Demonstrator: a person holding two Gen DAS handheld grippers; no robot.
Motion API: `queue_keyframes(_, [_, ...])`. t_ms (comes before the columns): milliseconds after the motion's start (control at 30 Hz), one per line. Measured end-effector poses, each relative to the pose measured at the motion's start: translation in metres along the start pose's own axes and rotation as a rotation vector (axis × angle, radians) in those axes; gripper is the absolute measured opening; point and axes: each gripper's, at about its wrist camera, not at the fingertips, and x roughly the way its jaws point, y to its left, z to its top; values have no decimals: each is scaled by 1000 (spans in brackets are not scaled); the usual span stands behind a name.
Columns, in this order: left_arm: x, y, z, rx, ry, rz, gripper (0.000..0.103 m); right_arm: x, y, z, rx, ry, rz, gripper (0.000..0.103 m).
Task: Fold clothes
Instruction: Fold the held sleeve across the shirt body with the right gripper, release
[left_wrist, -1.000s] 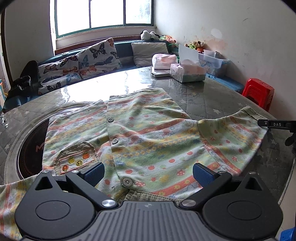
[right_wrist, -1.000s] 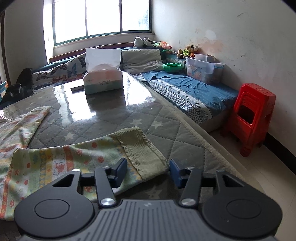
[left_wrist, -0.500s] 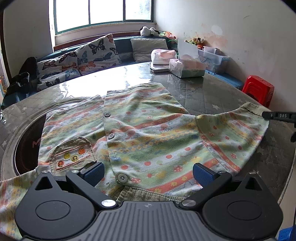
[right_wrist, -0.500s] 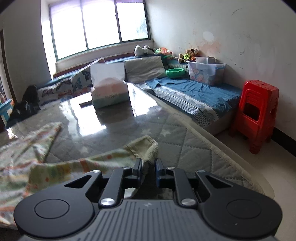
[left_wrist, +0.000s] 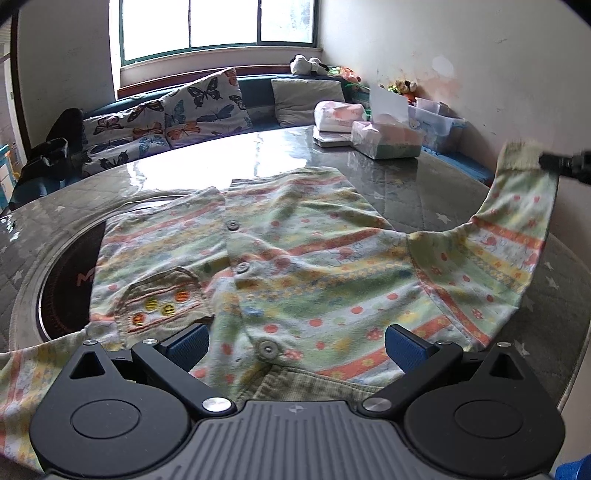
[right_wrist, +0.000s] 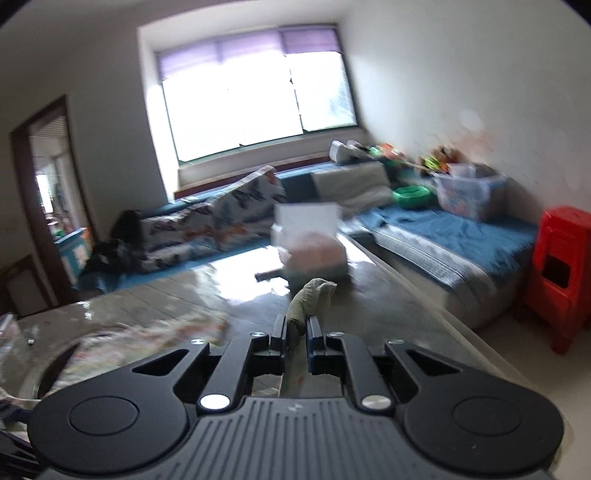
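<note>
Flat on the round glass-topped table (left_wrist: 369, 173) lies a child's button-front shirt (left_wrist: 314, 273), striped in pale green, orange and yellow with small printed flowers and dots, its front facing up. A row of grey buttons (left_wrist: 242, 267) runs down the placket, and a small corduroy chest pocket (left_wrist: 162, 299) with embroidered dots sits just beside it. The corduroy collar (left_wrist: 306, 384) lies nearest the left gripper (left_wrist: 295, 343), whose jaws stand wide apart, hovering low over the collar end of the garment with nothing between the blue pads (left_wrist: 186, 345).

One sleeve (left_wrist: 513, 229) rises off the table towards the right edge of the left wrist view, where its ribbed cuff (left_wrist: 521, 157) is pinched by the tip of the right gripper (left_wrist: 565, 166). In the right wrist view, which is blurred, the right gripper (right_wrist: 295, 334) has its jaws nearly together, clamped on the olive-green cuff (right_wrist: 312, 299), which sticks up and curls over between the fingers. The rest of the shirt (right_wrist: 147, 339) shows as a smeared patch on the table below and to the left.

Farther along the table stands a tissue box (left_wrist: 386, 138), with a pink-wrapped pack (left_wrist: 338, 116) beside it. Butterfly-print cushions (left_wrist: 166, 122) line the bench under the window, and a red plastic stool (right_wrist: 561, 273) stands by the wall.
</note>
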Motion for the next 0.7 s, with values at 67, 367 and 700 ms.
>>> queue_keyframes(67, [-4, 6, -1, -13, -8, 5, 103, -1, 17, 9, -24, -12, 44, 9])
queue_keyframes(367, [-25, 42, -13, -90, -44, 54, 103, 17, 113, 20, -175, 6, 244, 9])
queue_keyframes(700, [-45, 79, -30, -173, -69, 113, 103, 36, 200, -13, -307, 105, 433, 9])
